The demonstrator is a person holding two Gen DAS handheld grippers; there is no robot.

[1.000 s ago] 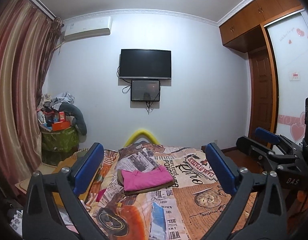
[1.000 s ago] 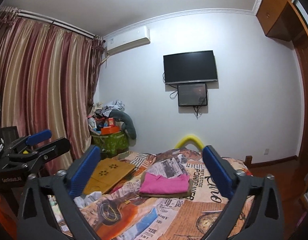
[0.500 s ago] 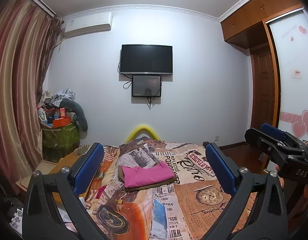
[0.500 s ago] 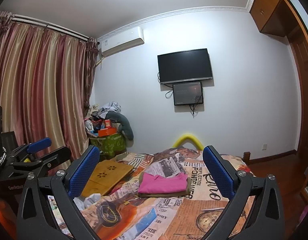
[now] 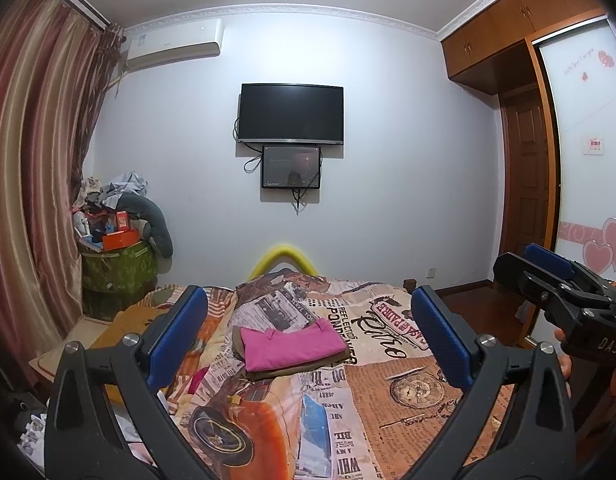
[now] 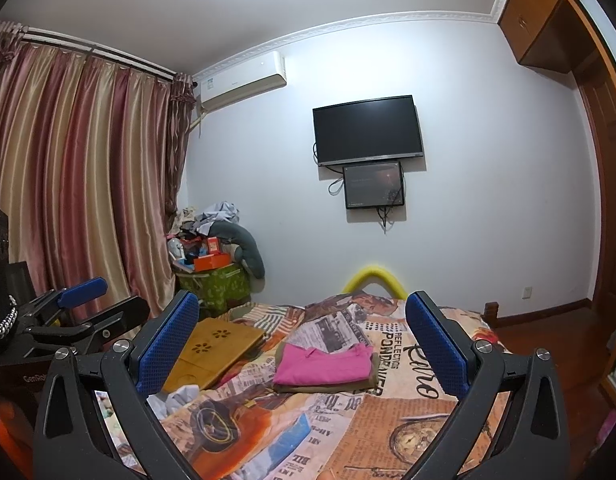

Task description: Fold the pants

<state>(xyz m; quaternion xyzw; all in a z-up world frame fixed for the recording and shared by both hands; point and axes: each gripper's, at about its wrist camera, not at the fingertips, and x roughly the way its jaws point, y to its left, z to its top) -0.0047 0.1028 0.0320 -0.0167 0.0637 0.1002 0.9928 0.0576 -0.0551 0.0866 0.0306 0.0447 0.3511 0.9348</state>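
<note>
The bed [image 5: 408, 392] fills the lower part of both views, its printed cover running toward the far wall. Around the middle of the bed, toward the far end, lies a folded stack: pink pants [image 5: 292, 344] on top of an olive garment [image 5: 304, 368], the stack's long axis running across the bed, side to side. A wooden tray [image 6: 212, 346] lies toward the bed's left edge. Both grippers hang above the near end, well short of the stack. The left gripper [image 5: 308, 336] has its fingers spread wide and empty; the right gripper [image 6: 302, 346] likewise. The stack sits straight ahead of both, neither plainly nearer. The fold looks done.
</note>
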